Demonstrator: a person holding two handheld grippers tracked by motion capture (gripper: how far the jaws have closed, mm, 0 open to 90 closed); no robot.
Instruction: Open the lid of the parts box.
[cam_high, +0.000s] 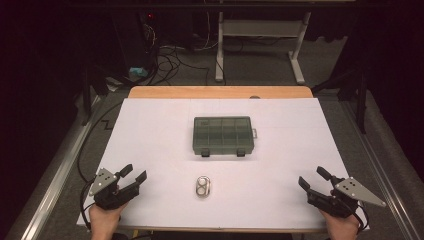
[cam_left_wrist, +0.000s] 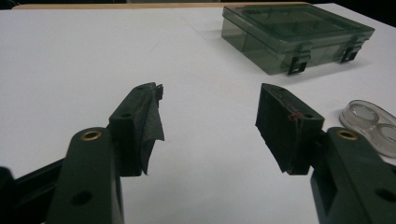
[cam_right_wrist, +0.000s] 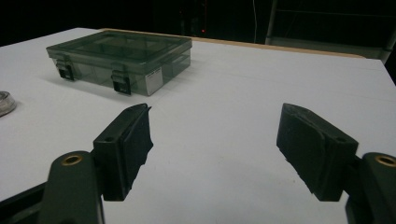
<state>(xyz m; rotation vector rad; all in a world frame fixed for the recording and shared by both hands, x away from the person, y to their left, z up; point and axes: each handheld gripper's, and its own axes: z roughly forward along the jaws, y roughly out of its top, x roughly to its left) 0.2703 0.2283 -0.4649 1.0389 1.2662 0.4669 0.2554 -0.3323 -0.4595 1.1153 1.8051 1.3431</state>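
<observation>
Both grippers rest at the bench's near edge, jaws apart and empty. Small clear twin-well plastic case (cam_high: 203, 187) lies between them, nearer the left gripper (cam_high: 135, 175) than the right gripper (cam_high: 312, 177), long axis near-to-far.

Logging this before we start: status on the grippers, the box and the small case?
Left gripper open, right gripper open, both empty at near edge. Box latched shut, mid-table. Small case lies before it, untouched. Nothing in the way.

this is looking like a lab: a white-covered worktop (cam_high: 150, 130) is sitting in a dark room, with cables (cam_high: 167, 57) trailing across the floor behind it.
</observation>
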